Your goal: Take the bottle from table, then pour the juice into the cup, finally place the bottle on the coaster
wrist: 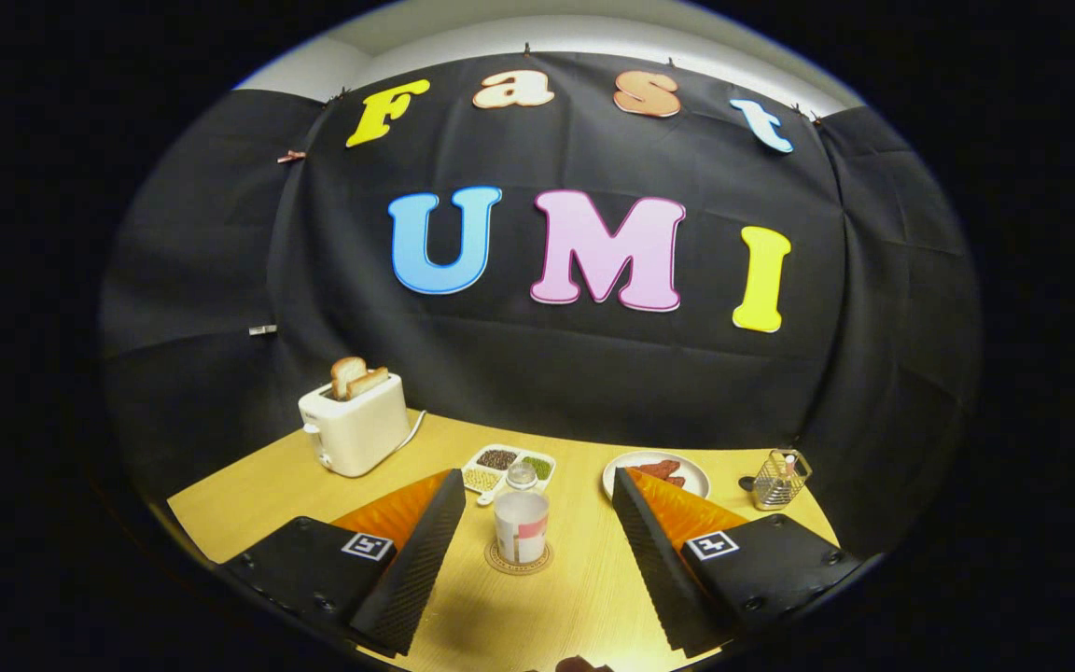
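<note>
Claw (533, 532) gapes wide, gripping nothing, its fingers flanking the bottle (521, 525) standing upright on the coaster (518, 560), where the task wants it; the cup (521, 477) sits just behind, near for pouring, on the surface (258, 495).

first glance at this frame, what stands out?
The open fingers frame a cup standing on a round coaster, untouched. Just beyond it sit a small clear bottle and a divided snack tray. A white toaster with toast up stands off to the left.
</note>
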`<state>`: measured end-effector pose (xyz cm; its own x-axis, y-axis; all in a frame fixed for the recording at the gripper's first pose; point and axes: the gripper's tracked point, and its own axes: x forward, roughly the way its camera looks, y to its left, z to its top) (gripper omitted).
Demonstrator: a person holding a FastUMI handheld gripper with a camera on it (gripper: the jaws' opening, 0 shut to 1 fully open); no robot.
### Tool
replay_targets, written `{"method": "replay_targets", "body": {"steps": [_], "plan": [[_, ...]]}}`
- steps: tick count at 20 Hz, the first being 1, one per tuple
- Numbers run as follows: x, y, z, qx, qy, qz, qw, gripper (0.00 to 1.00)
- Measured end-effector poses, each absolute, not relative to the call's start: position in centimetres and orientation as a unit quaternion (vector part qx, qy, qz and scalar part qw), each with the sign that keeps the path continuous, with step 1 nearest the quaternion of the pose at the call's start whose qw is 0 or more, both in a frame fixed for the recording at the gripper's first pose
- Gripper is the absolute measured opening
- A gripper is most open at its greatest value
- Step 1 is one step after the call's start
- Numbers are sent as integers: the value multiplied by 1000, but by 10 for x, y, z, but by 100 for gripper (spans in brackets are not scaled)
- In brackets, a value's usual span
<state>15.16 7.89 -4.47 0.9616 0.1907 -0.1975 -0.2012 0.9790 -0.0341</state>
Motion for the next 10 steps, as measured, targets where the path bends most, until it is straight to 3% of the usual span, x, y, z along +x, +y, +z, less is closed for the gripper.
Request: {"method": "replay_targets", "body": {"steps": [10], "plan": [[80, 65, 17, -89, 28, 61, 994, 97]]}}
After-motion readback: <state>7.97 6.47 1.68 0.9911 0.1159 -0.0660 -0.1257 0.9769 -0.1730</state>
